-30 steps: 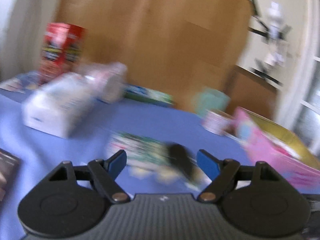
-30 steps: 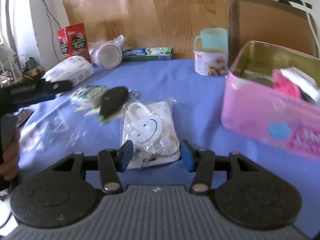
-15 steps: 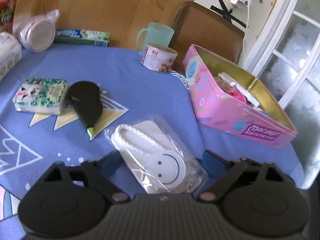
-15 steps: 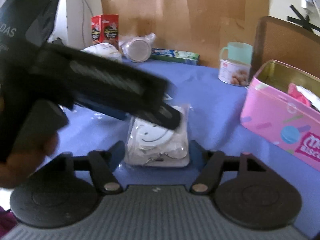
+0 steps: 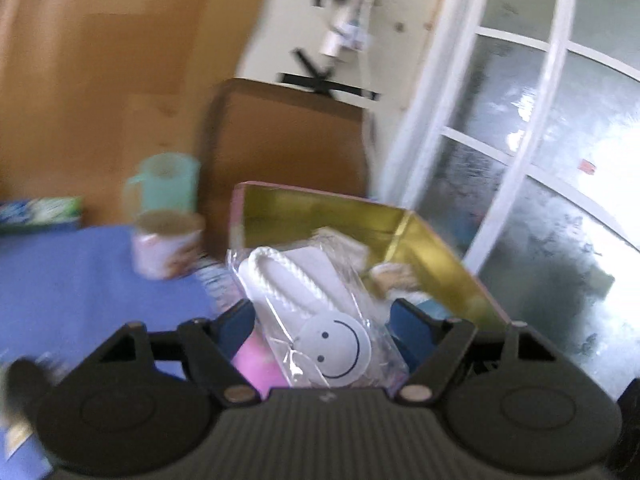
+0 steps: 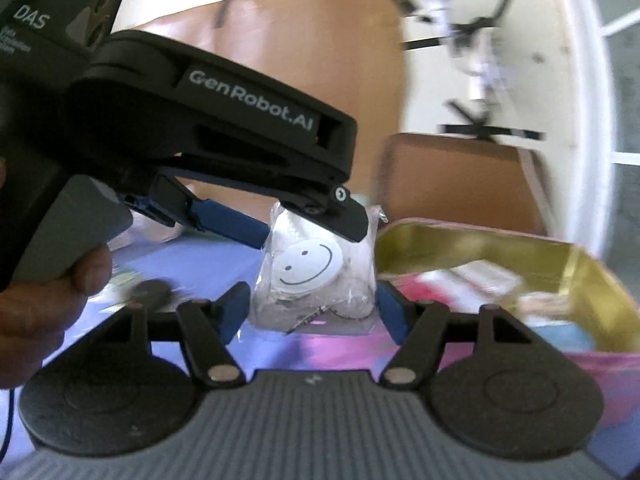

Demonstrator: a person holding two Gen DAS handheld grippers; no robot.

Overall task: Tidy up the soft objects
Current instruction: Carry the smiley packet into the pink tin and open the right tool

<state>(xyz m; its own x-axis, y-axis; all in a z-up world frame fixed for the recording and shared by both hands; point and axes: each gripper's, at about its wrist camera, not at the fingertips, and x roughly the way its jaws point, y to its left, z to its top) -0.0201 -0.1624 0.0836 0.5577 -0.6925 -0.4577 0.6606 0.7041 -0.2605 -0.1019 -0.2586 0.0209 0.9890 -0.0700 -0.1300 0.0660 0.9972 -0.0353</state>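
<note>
blur: we cannot read the print on the can (image 5: 166, 246) or the green box (image 5: 38, 212) | cut off: tin (image 6: 520, 256) runs past our right wrist view's right edge | hidden: tin contents behind the smiley pouch (image 5: 320, 312) | unclear: dark object (image 6: 150, 292) on the cloth, unidentifiable

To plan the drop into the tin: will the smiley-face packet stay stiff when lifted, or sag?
Probably floppy: the smiley packet is a thin, crinkled clear bag. Likely light: mostly white rope and a card disc inside. Its glossy film may slip.
</note>
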